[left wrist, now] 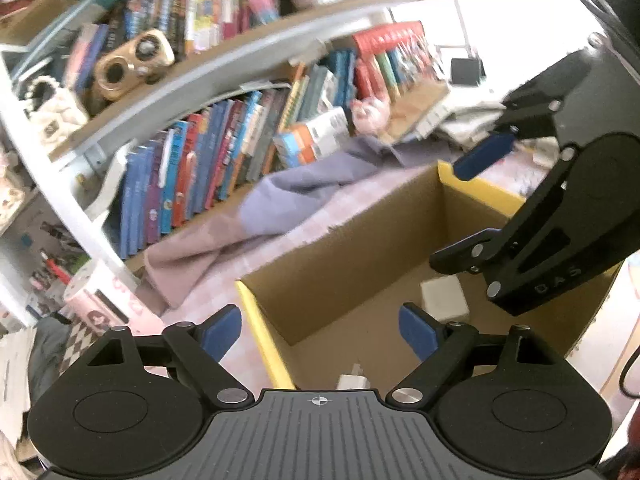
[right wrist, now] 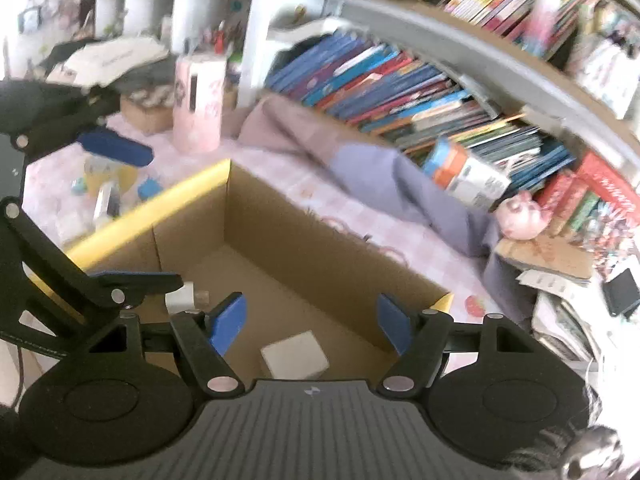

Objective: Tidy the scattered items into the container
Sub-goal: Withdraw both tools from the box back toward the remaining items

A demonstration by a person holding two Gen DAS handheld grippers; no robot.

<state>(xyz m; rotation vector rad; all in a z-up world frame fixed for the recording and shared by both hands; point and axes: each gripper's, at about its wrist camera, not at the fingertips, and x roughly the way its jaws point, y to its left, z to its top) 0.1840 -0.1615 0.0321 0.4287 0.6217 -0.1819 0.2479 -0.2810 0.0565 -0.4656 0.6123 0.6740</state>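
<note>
Both tools empty over the box

My left tool and right tool gape empty above the brown cardboard box; a white square block lies inside, small items remain outside.

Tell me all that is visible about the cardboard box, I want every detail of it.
The cardboard box is open at the top, with plain brown walls and floor and yellow along some upper edges. It stands upright on a pink patterned cloth, in front of a bookshelf. Inside, on its floor, lie a flat white square item and a small white plug-like item. The left gripper and right gripper are both open over it, holding nothing; neither visibly touches it.
</note>
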